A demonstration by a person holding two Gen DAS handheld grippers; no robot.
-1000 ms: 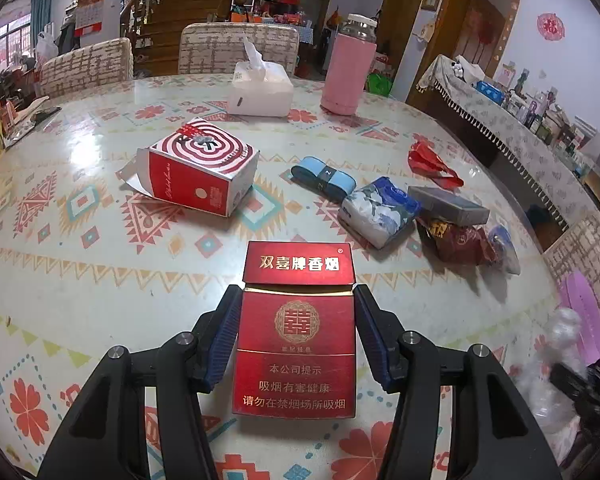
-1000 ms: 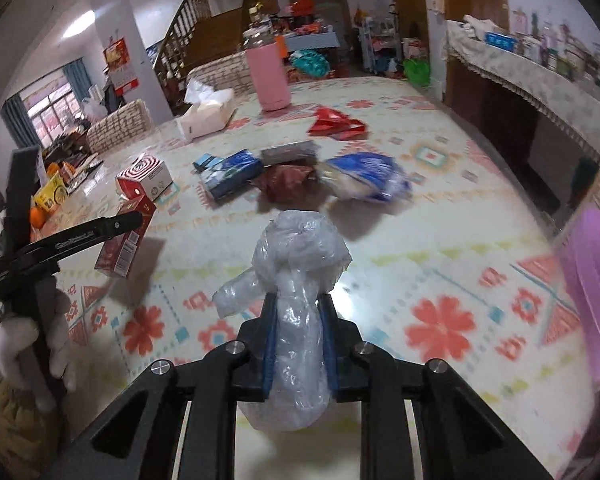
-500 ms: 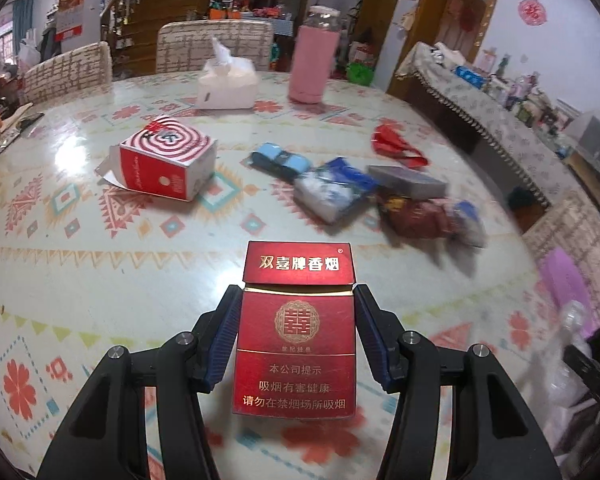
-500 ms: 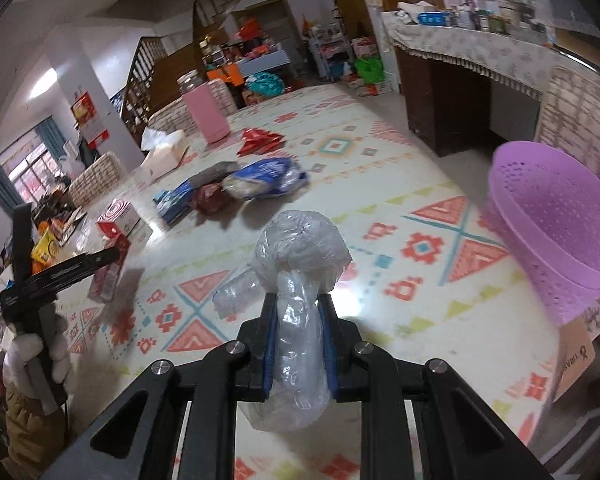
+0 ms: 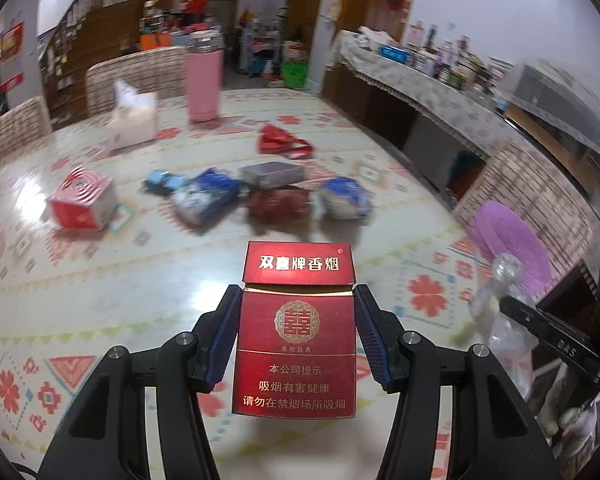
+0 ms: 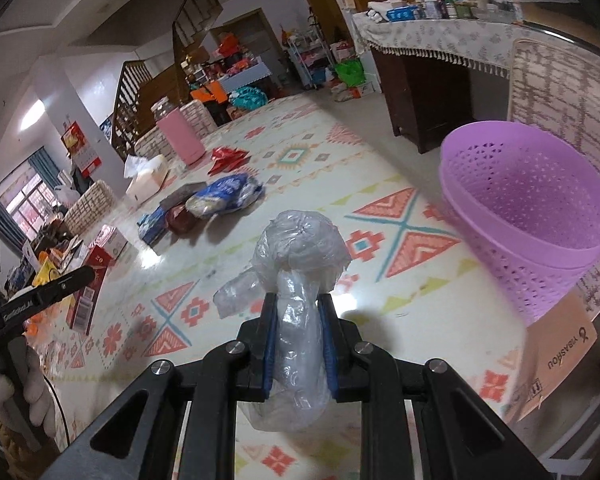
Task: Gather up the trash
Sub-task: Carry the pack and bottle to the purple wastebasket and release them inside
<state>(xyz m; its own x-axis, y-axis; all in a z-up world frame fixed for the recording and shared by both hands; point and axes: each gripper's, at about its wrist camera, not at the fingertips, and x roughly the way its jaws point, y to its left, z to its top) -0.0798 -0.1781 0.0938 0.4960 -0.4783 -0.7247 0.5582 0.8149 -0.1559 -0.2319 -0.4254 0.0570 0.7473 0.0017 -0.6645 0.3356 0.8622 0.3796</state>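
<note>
My left gripper (image 5: pixel 296 316) is shut on a red cigarette pack (image 5: pixel 296 332), held above the table. My right gripper (image 6: pixel 298 320) is shut on a crumpled clear plastic bag (image 6: pixel 300 256); this bag also shows in the left wrist view (image 5: pixel 503 308). A purple perforated basket (image 6: pixel 539 216) stands at the table's right edge, to the right of the bag; it appears in the left wrist view (image 5: pixel 507 244) too. More trash lies mid-table: a blue wrapper (image 6: pixel 224 194), a dark red packet (image 5: pixel 278 204), a grey box (image 5: pixel 272 174), a red wrapper (image 5: pixel 282 142).
A red and white box (image 5: pixel 82 200), a tissue box (image 5: pixel 134 120) and a pink bottle (image 5: pixel 204 80) stand farther back on the patterned table (image 5: pixel 100 300). A cardboard piece (image 6: pixel 555 356) lies below the basket. Chairs and a sideboard surround the table.
Both grippers have swung right with their loads. The purple basket has come into view and grown nearer in the right wrist view; the trash pile has shifted left.
</note>
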